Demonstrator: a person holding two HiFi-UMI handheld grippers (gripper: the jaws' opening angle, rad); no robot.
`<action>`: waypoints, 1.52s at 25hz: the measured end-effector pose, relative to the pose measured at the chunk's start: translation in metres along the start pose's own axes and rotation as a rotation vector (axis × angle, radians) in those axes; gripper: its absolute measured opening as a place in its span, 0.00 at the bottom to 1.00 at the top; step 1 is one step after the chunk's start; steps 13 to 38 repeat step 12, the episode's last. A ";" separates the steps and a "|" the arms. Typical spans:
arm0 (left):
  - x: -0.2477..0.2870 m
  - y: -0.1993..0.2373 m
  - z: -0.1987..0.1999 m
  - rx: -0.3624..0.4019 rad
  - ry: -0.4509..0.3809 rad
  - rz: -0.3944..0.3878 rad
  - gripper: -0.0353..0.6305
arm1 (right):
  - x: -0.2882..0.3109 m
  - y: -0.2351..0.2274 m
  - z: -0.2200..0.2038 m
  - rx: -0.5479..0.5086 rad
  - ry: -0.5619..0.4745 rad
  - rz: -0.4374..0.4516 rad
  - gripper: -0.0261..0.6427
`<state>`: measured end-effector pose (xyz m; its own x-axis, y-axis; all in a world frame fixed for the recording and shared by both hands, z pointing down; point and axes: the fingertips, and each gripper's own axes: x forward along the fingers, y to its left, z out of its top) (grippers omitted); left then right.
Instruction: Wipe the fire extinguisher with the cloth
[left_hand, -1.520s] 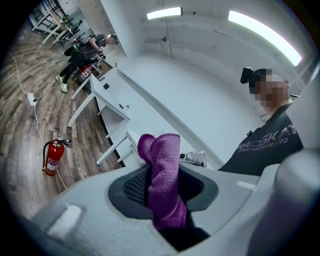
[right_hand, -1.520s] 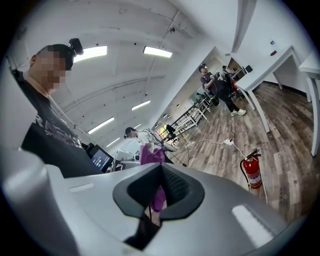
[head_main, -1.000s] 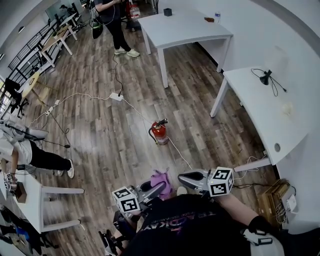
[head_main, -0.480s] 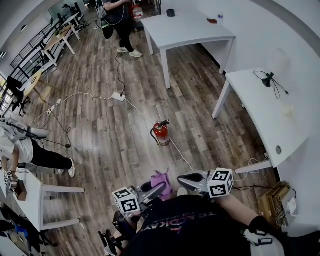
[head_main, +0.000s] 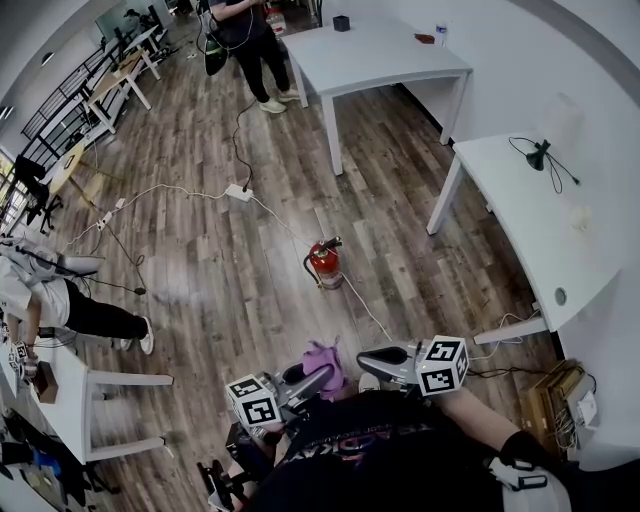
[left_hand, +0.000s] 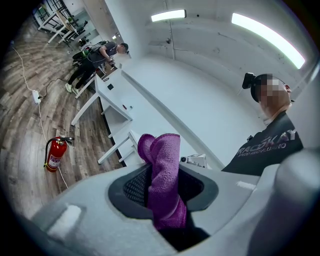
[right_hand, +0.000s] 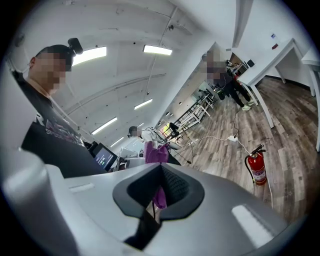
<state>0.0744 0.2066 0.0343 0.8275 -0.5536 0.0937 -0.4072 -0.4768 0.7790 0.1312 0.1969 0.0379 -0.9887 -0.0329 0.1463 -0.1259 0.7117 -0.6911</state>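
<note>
Still pinching the purple cloth (left_hand: 162, 175) in the left gripper (left_hand: 161, 186), folds bulging above the pads. Keeping the right gripper (right_hand: 159, 189) pressed together just beside it, possibly nipping a purple edge, hard to tell. No shift in either since a second ago, only a bystander (head_main: 245, 30) walking off. Not yet near the fire extinguisher (head_main: 323, 262), upright on the floor (head_main: 200, 290) well ahead, so wiping unstarted.
</note>
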 end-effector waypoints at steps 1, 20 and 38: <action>0.000 0.000 -0.001 -0.002 0.000 -0.002 0.24 | 0.000 0.000 -0.001 0.000 0.000 -0.001 0.04; -0.008 -0.002 -0.005 -0.009 -0.024 0.011 0.24 | 0.002 0.006 -0.004 -0.012 0.007 0.002 0.04; -0.008 -0.002 -0.005 -0.009 -0.024 0.011 0.24 | 0.002 0.006 -0.004 -0.012 0.007 0.002 0.04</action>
